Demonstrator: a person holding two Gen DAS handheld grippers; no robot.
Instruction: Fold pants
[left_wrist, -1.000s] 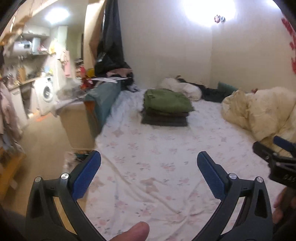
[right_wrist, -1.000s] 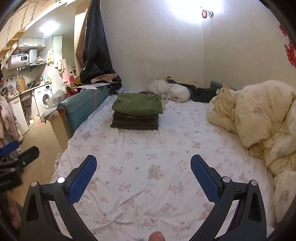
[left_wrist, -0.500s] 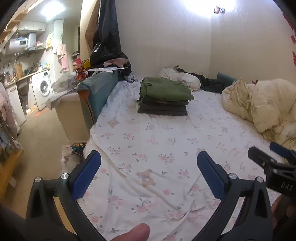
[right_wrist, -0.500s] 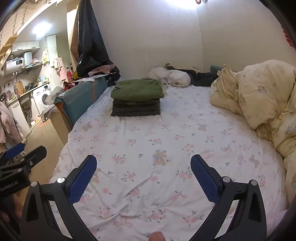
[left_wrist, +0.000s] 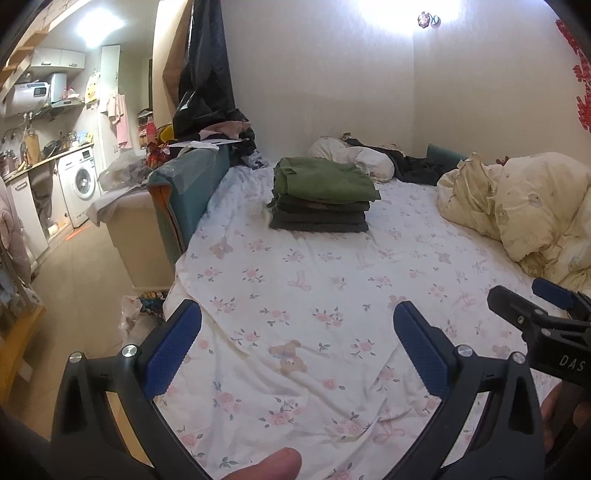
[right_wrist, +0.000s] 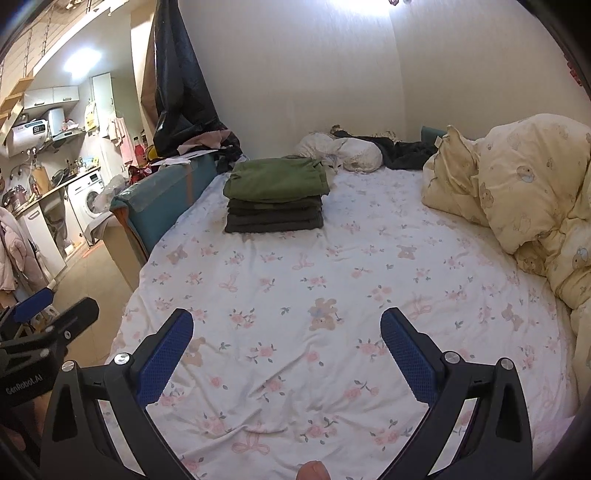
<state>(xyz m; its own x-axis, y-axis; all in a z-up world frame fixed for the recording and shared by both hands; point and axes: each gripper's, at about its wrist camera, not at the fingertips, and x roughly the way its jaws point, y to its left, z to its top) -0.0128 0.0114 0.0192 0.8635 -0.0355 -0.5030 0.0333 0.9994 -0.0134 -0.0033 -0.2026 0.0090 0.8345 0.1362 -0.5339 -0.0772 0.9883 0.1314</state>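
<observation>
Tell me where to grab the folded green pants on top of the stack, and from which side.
Take the folded green pants by the near folded edge, coming in low from the foot of the bed with the open right gripper. That edge faces the grippers, overhangs the dark folded clothes slightly and looks thick enough to pinch, probably without disturbing the stack.

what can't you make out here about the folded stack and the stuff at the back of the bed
- Folded stack: green piece on top, dark ones beneath. In both wrist views only the folded edges show, so the number of pieces and whether all are pants cannot be told.
- Dark heap by the far wall: too small and crumpled in both views to name the garment.
- Right claw in the left wrist view: cut off by the frame edge.
- Left claw in the right wrist view: likewise cut off.
</observation>
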